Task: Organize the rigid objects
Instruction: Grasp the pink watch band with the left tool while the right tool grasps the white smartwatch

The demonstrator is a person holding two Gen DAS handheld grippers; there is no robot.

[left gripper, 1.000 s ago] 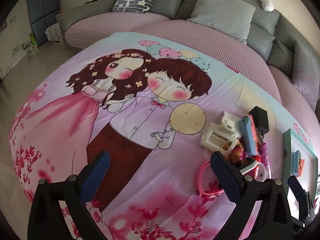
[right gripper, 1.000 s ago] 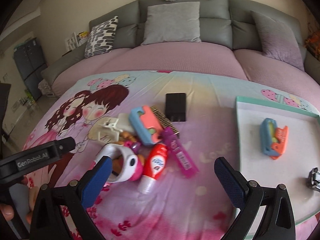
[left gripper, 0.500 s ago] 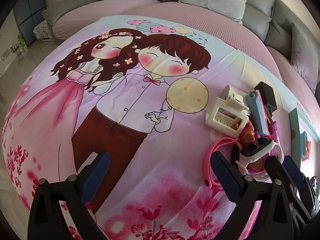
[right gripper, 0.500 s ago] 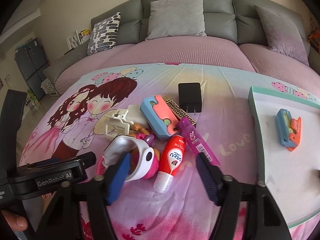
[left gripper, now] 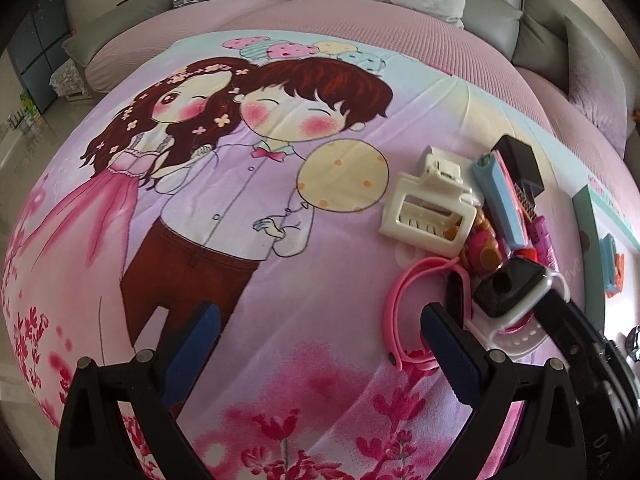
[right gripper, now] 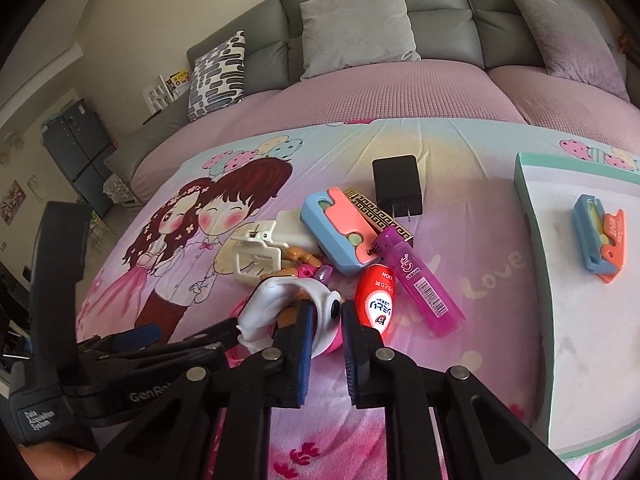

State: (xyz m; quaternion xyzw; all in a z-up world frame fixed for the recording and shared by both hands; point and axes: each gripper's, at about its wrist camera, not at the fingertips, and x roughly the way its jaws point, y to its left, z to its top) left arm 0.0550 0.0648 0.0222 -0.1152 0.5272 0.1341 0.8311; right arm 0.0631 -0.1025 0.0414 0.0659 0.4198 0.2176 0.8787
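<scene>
Rigid objects sit heaped on the cartoon-print bedspread [left gripper: 280, 280], left of the teal-rimmed white tray [right gripper: 524, 184]: cream plastic hair claw [right gripper: 256, 256], white-and-pink toy watch [right gripper: 304, 300], red squeeze tube [right gripper: 378, 300], purple plastic stick [right gripper: 420, 284].

Left gripper [left gripper: 316, 344] hangs spread wide, holding nothing, left of the heap.

Right gripper [right gripper: 325, 322] has narrowed from wide open within the last second, now nearly pressed together around the watch's edge; firm contact cannot be confirmed. Judgement: a pickup for the tray is beginning.

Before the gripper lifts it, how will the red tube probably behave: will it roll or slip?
The red tube looks rounded and glossy, so it may roll sideways if nudged and slip between hard fingers. It appears small and probably light. It lies touching the purple stick, which may shift along with it.
</scene>
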